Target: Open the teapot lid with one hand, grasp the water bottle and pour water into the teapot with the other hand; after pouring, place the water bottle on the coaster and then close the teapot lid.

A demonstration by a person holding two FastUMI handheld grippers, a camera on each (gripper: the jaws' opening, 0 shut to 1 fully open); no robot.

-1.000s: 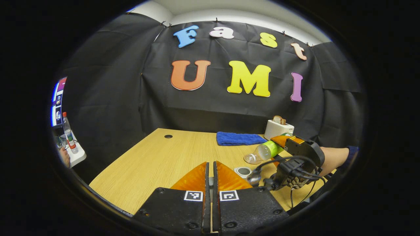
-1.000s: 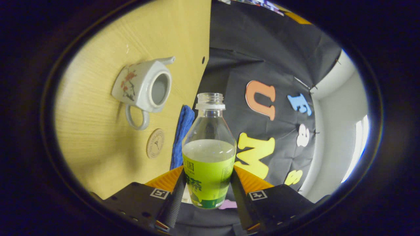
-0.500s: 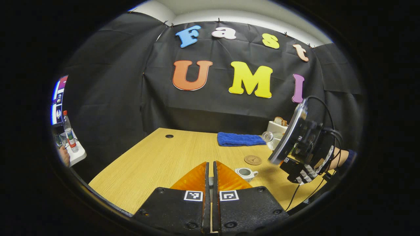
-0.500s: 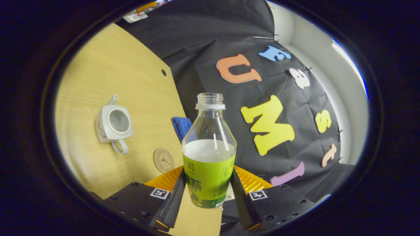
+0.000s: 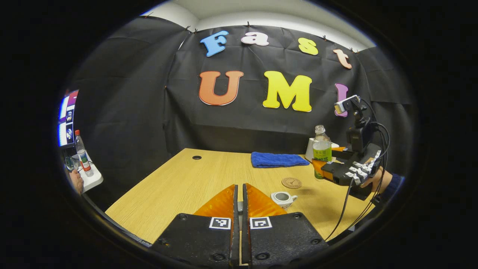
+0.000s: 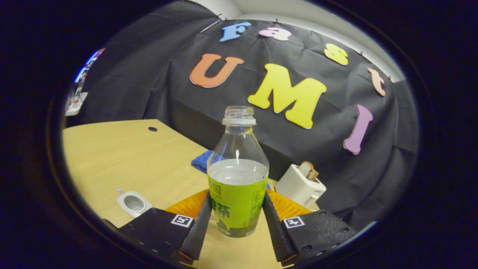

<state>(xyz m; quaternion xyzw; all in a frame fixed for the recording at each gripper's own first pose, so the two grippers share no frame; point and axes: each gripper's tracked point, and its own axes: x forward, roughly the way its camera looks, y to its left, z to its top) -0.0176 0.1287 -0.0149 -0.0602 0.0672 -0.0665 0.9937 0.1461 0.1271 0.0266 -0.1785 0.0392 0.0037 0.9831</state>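
The white teapot (image 5: 282,198) stands lidless on the wooden table (image 5: 179,183), just beyond my left gripper (image 5: 239,186). That gripper's fingers are pressed together, with a thin pale sliver of the lid between them. Behind the teapot lies the round coaster (image 5: 291,182). My right gripper (image 6: 236,196) is shut on the green-labelled water bottle (image 6: 238,179), uncapped and upright, about half full. In the left gripper view the bottle (image 5: 322,151) hangs just right of the coaster, above the table. In the right gripper view the teapot (image 6: 133,203) sits low on the left.
A blue cloth (image 5: 277,159) lies at the table's back. A white toaster (image 6: 300,185) with a slice of bread stands behind the bottle. A hand (image 5: 377,179) holds the right gripper. A side shelf with a small bottle (image 5: 83,157) is far left.
The right gripper has swung the bottle from lying tilted near the teapot back to upright, and moved it away from the teapot toward the coaster's right side. The left gripper has stayed put.
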